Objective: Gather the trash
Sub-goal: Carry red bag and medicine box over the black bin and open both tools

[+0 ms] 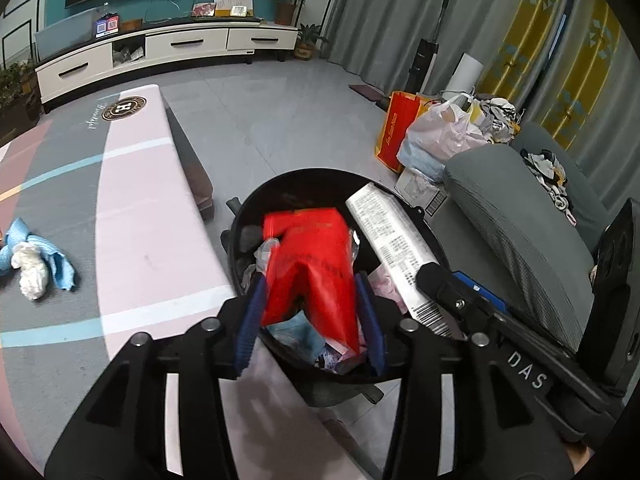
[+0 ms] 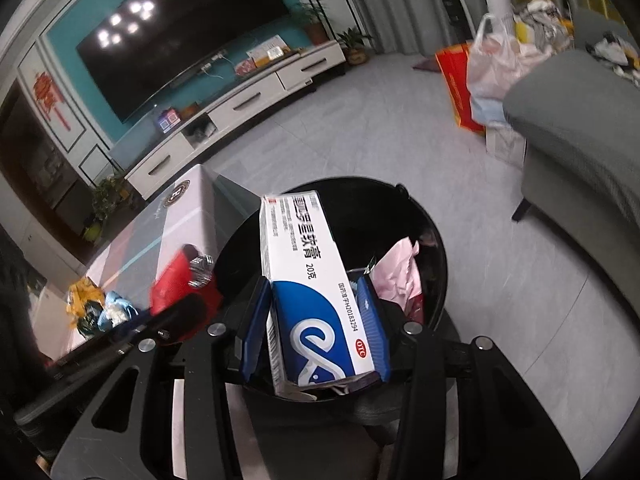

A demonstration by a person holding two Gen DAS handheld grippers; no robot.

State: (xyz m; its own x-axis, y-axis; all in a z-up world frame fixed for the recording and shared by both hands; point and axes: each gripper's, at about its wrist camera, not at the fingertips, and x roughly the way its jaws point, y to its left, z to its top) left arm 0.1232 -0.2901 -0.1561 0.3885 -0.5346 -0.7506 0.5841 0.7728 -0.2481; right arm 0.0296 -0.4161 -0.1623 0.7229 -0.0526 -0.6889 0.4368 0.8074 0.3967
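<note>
**Two pieces of trash poised over the bin**

Above the bin (image 1: 236,236) our left gripper (image 1: 312,308) stands loose around the red packet (image 1: 316,264) — let it fall clear. Our right gripper (image 2: 316,320) clamps the box (image 2: 308,280) — we should part those jaws only over the opening.

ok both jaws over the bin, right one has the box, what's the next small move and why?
Probably open the right gripper and let the white and blue box drop. It hangs directly over the black bin, which already holds pink paper, and the jaws are clamped on it. The left gripper has a red packet between its jaws over the same bin.
</note>
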